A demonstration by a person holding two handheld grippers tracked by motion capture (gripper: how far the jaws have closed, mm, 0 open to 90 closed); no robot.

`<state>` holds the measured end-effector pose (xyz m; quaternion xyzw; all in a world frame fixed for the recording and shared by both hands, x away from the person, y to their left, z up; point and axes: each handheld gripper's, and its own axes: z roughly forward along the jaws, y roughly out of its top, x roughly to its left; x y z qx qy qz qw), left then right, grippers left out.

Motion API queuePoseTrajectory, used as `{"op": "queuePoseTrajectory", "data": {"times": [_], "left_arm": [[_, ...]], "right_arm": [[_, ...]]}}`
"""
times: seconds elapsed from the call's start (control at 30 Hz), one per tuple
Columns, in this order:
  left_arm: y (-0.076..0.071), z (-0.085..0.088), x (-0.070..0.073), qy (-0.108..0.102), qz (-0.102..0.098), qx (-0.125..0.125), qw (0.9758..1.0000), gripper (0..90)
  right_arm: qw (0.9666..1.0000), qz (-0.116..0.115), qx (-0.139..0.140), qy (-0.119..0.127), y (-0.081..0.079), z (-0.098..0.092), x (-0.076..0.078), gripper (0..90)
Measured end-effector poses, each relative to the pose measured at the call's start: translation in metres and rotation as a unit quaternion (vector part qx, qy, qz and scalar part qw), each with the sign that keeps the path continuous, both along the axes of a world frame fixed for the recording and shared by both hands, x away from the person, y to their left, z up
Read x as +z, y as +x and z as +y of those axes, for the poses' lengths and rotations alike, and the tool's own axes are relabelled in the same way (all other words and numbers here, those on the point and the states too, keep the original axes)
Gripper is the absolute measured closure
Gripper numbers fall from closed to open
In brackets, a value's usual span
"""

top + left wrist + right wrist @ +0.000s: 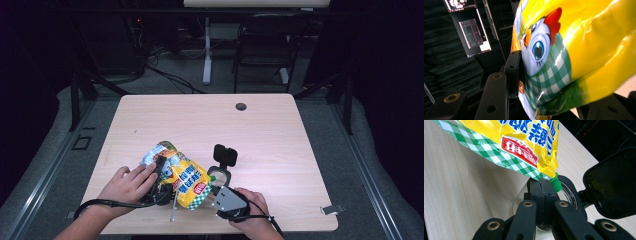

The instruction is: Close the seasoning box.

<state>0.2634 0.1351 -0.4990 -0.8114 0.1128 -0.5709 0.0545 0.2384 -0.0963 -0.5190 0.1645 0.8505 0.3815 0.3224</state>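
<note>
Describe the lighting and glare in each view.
High view: the table is brightly lit, its surroundings dark. Left gripper view: strong glare streaks the glossy yellow pouch, the background dim. Right gripper view: even light, the green spout sharp, the black lid dark.

On the bench (280, 130) we see the pouch (187, 180) near the front edge, between the left gripper (161, 182) on its left and the right gripper (220, 192) on its right, with its spout (555, 183) over a jar (219, 172) just beyond the right gripper's jaws.
</note>
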Motion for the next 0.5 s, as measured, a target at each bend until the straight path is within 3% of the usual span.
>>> {"op": "queuePoseTrajectory", "data": {"times": [0.5], "left_arm": [[0.0006, -0.0055, 0.0083, 0.030, 0.004, 0.004, 0.9995, 61.4]], "right_arm": [[1.0000, -0.001, -0.005, 0.006, -0.0010, -0.0014, 0.0004, 90.0]]}}
